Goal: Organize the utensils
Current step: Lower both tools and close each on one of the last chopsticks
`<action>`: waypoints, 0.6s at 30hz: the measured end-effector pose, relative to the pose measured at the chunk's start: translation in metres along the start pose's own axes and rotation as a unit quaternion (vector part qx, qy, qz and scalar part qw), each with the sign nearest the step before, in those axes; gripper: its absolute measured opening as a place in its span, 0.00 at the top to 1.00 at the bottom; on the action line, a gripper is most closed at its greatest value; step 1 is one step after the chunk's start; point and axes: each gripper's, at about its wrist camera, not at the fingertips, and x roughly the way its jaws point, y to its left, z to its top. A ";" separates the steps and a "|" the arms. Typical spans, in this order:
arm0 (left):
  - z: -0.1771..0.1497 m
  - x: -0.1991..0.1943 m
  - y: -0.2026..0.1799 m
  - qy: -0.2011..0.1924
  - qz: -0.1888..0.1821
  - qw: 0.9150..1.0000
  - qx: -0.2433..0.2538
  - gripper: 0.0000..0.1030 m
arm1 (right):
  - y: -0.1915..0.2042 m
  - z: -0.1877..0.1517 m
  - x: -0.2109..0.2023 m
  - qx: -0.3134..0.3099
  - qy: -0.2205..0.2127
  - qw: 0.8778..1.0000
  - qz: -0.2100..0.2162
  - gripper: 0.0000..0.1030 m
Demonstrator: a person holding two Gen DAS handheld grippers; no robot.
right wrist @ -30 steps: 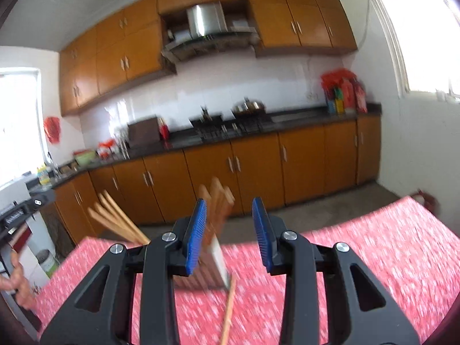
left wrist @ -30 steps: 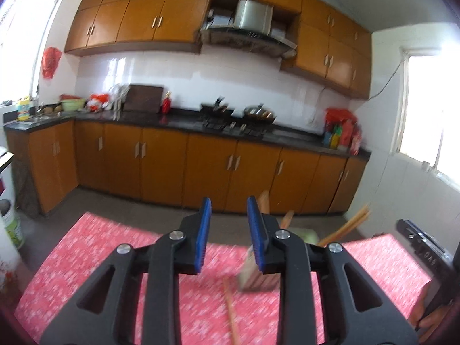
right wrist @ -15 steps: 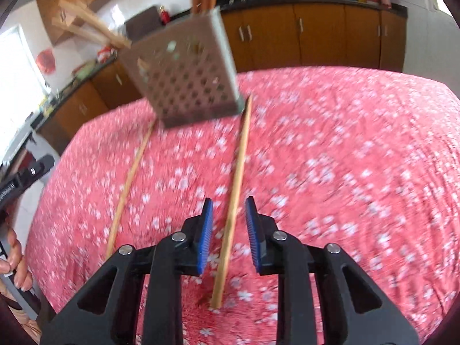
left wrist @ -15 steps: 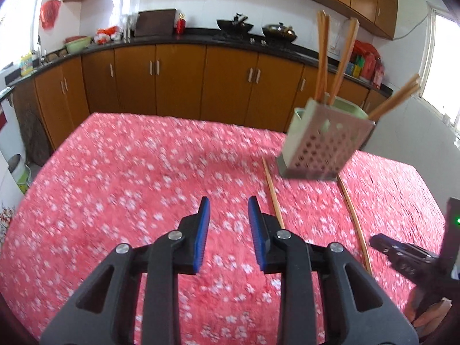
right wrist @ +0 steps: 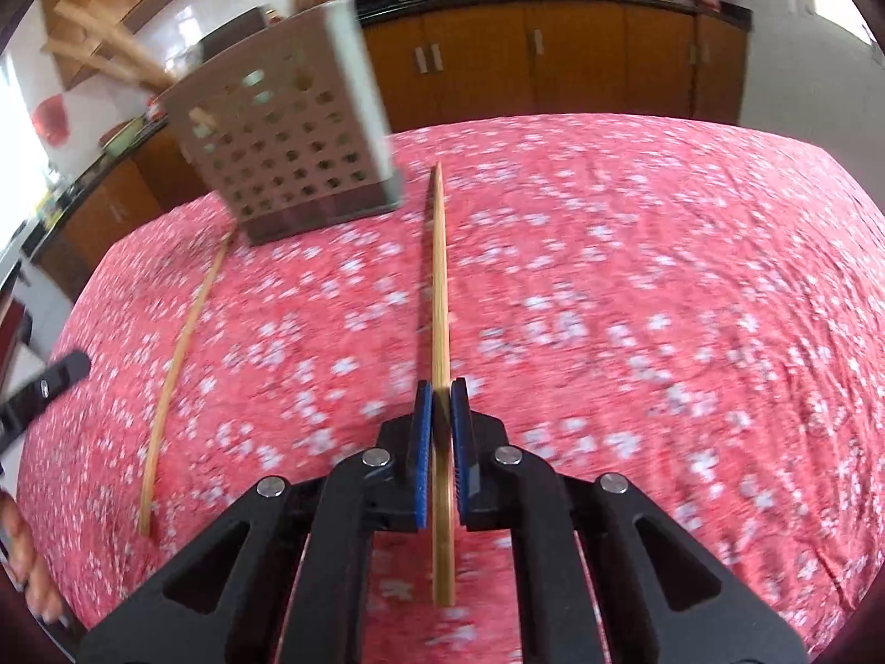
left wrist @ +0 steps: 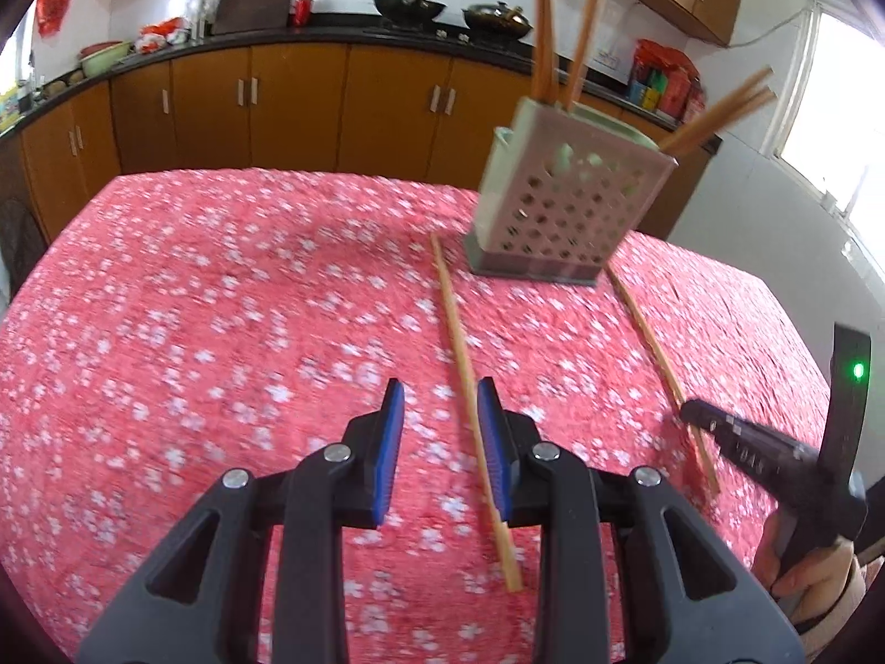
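Two wooden chopsticks lie on the red flowered tablecloth (left wrist: 221,304) in front of a pale perforated utensil holder (left wrist: 564,205) with several chopsticks standing in it. My left gripper (left wrist: 440,390) is open, low over one chopstick (left wrist: 459,343), which runs between the jaws close to the right pad, untouched. My right gripper (right wrist: 441,393) is shut on the near part of the other chopstick (right wrist: 440,276), which points toward the holder (right wrist: 287,144). In the left wrist view the right gripper (left wrist: 691,418) sits at that chopstick's (left wrist: 647,332) near end. The left gripper's tip (right wrist: 77,362) shows beside its chopstick (right wrist: 177,354).
The holder stands near the table's far edge. Behind it run brown kitchen cabinets (left wrist: 298,105) and a dark counter with pans (left wrist: 409,3). A person's hand (left wrist: 796,570) grips the right tool at the lower right. A bright window (left wrist: 829,99) is on the right.
Both grippers tipped down from facing the cabinets and sank to the table. The right jaws closed onto their chopstick. The left gripper slid over the other chopstick, its jaws unchanged.
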 end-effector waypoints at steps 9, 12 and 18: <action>-0.016 0.039 -0.023 0.049 0.013 0.998 0.022 0.87 | -0.016 0.001 -0.006 0.011 -0.007 1.000 -0.008 0.92; -0.018 0.048 -0.021 0.055 0.031 0.998 0.023 0.92 | -0.013 -0.001 -0.005 0.010 -0.006 1.000 -0.008 0.92; -0.005 0.051 0.010 0.044 0.076 0.996 0.004 0.92 | -0.006 0.000 -0.001 0.000 -0.009 1.000 -0.007 0.92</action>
